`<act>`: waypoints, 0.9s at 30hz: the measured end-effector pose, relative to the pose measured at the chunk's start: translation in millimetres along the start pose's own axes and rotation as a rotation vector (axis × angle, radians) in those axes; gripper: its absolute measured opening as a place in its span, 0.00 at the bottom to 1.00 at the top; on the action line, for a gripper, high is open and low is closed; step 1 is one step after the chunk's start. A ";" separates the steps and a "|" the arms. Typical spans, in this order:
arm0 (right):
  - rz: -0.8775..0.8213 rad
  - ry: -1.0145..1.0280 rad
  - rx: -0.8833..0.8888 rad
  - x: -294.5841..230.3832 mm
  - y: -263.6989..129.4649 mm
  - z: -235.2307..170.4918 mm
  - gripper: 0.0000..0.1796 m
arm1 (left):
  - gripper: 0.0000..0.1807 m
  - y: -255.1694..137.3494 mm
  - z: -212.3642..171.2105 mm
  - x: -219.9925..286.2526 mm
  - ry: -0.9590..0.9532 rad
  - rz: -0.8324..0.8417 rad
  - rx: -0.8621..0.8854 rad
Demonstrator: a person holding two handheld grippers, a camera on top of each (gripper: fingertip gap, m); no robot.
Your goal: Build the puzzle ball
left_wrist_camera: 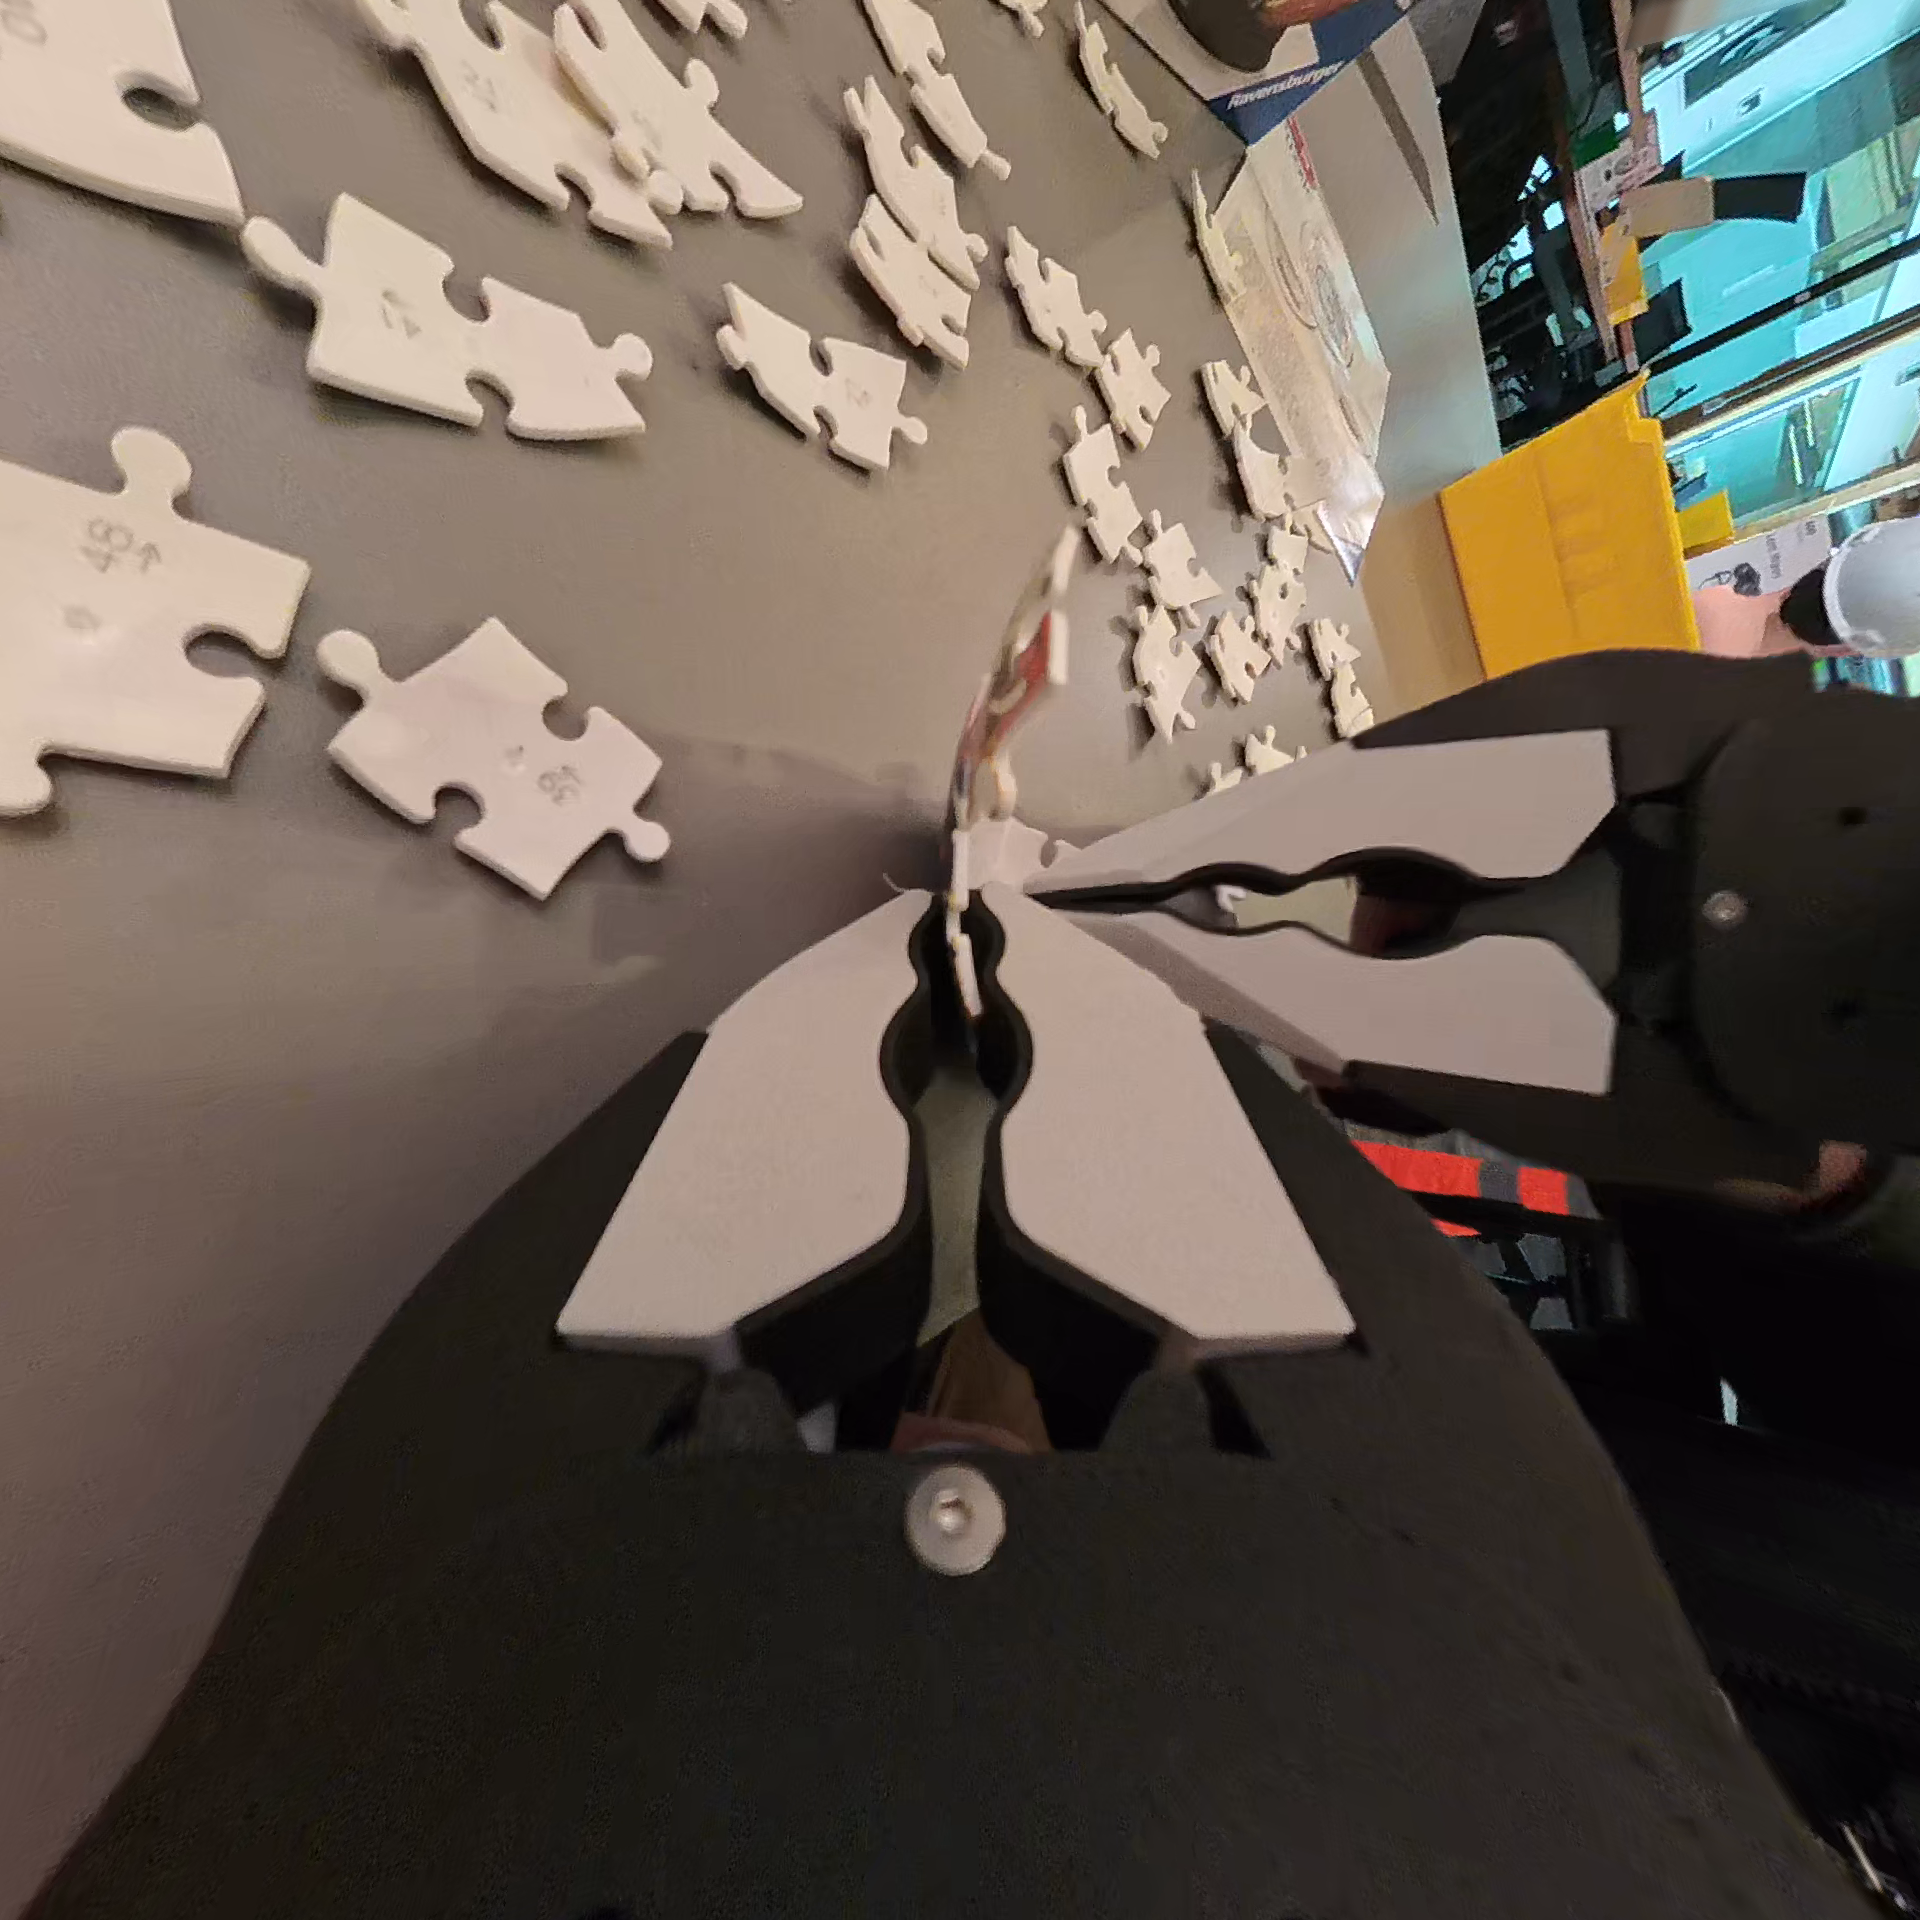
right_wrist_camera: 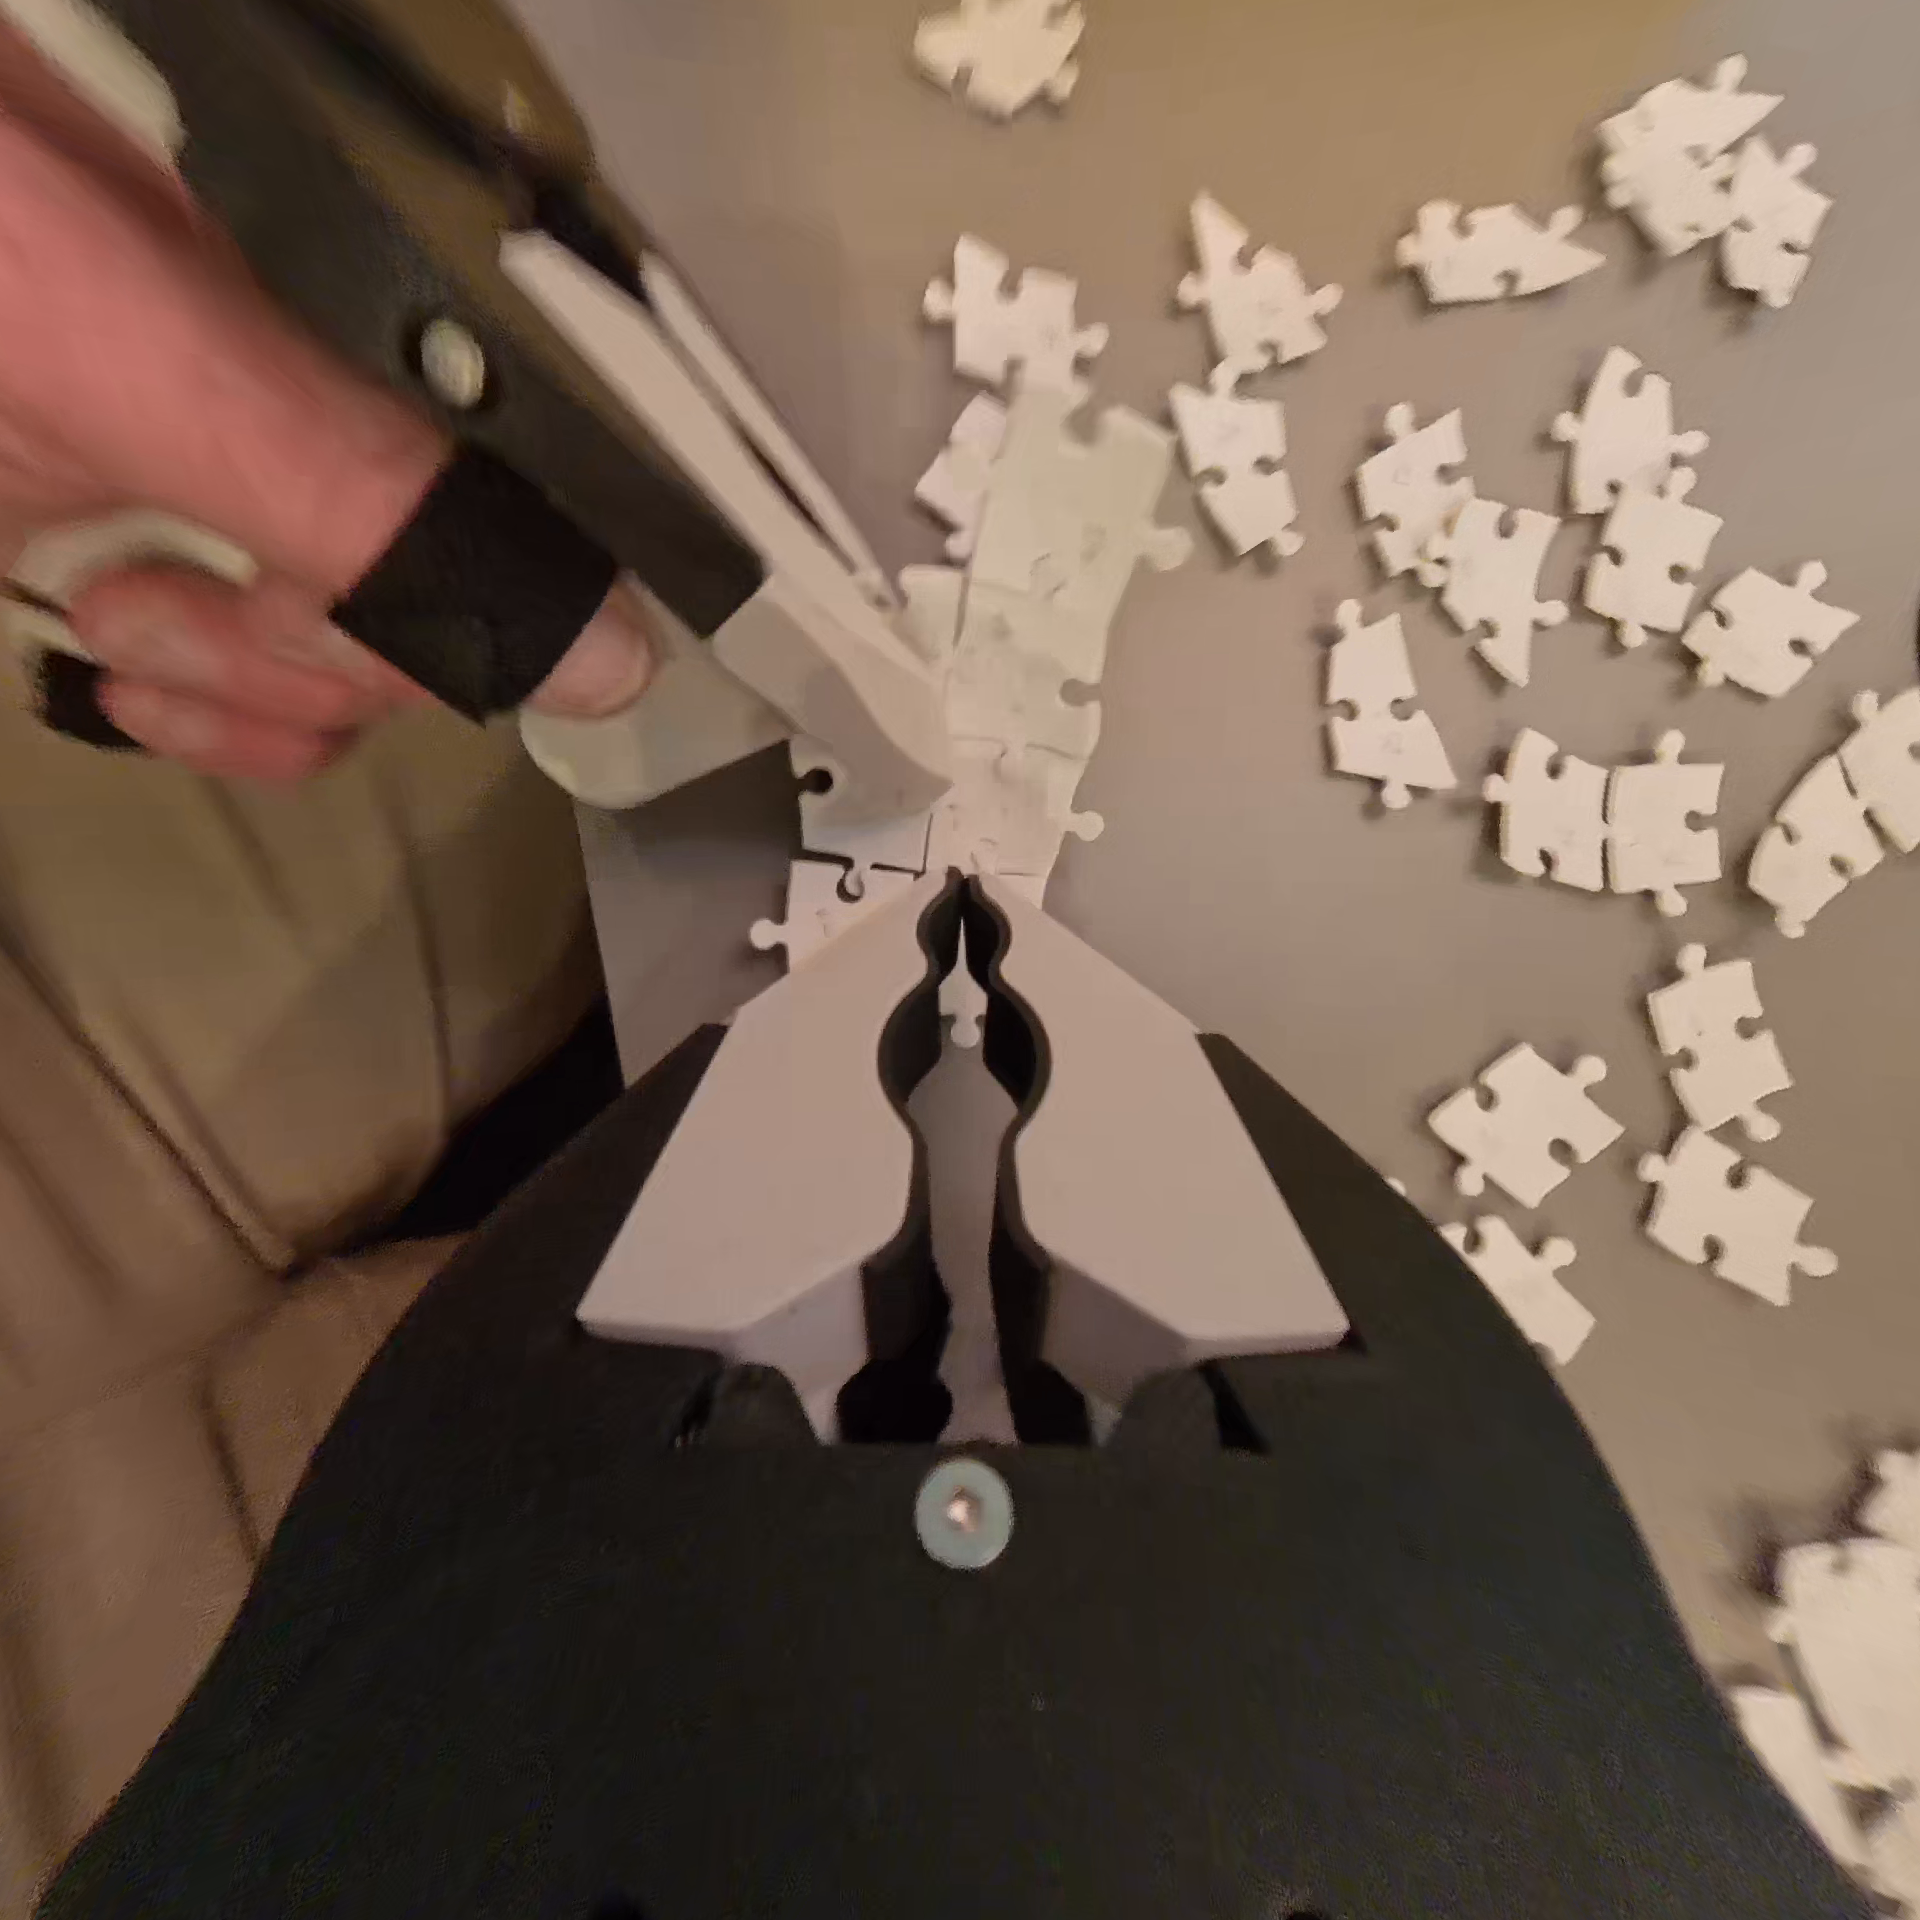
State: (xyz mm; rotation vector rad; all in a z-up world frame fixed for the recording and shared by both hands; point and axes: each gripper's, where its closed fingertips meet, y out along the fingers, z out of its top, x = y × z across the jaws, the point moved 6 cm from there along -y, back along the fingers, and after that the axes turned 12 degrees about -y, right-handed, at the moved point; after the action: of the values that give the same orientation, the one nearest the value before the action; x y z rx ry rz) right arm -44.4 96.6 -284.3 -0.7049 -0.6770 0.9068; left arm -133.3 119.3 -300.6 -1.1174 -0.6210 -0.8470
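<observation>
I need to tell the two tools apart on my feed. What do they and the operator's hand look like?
Both look alike: the left tool and right tool each have a matte black body with a silver screw, and two pale grey wedge-shaped fingers with wavy black-lined inner edges. The hand on the left tool wears black finger straps and white loops. No cables visible.

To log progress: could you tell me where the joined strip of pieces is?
The joined strip is pinched between both gripper tips, left gripper and right gripper, above the grey table.
</observation>
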 end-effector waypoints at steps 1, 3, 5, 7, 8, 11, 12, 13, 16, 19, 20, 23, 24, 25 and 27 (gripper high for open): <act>0.022 0.059 0.048 4.6 -5.4 0.6 0.00 | 0.02 -0.3 0.0 -0.3 0.006 -0.001 0.000; 0.053 0.146 0.066 15.1 -9.7 -6.2 0.00 | 0.02 -1.1 0.8 0.0 0.009 -0.017 0.014; 0.069 0.210 0.080 22.5 -10.5 -14.6 0.03 | 0.02 -1.1 1.1 0.6 0.015 -0.030 0.017; 0.104 0.236 0.107 24.0 -12.3 -16.9 0.03 | 0.02 -1.2 1.5 2.2 0.021 -0.045 0.026; 0.115 0.239 0.106 23.7 -12.0 -17.9 0.04 | 0.02 -0.8 0.8 1.8 0.020 -0.046 0.024; 0.150 0.265 0.113 23.5 -11.0 -20.6 0.06 | 0.02 -0.8 -0.8 3.2 0.018 -0.070 0.031; 0.159 0.278 0.130 24.3 -12.2 -20.4 0.07 | 0.02 -0.9 -1.1 3.4 0.019 -0.072 0.033; 0.175 0.295 0.139 24.6 -12.8 -21.0 0.09 | 0.02 -1.4 -0.8 3.7 0.021 -0.078 0.039; 0.240 0.367 0.177 26.2 -10.7 -24.4 0.09 | 0.02 -2.2 -0.1 4.0 0.018 -0.096 0.047; 0.306 0.415 0.200 25.6 -9.0 -25.4 0.09 | 0.02 -1.8 0.3 6.4 0.024 -0.123 0.054; 0.310 0.415 0.193 25.8 -7.9 -26.5 0.10 | 0.02 -1.4 0.2 7.0 0.027 -0.130 0.057; 0.304 0.443 0.194 27.8 -10.5 -28.5 0.17 | 0.02 -0.8 -0.3 7.0 0.029 -0.131 0.064; 0.310 0.459 0.202 28.6 -13.1 -29.6 0.16 | 0.02 -1.7 0.5 7.0 0.027 -0.132 0.073; 0.311 0.470 0.202 29.1 -15.7 -31.6 0.17 | 0.02 -3.1 1.9 6.7 0.030 -0.126 0.086; 0.312 0.455 0.183 25.9 -20.9 -35.5 0.16 | 0.02 -6.3 5.1 4.9 0.033 -0.110 0.112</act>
State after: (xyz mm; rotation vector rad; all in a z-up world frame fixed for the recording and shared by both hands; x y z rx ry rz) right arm 4.0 101.2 -283.3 -0.8288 -0.0785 1.0316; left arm -136.0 121.5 -291.7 -0.9726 -0.6994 -0.9121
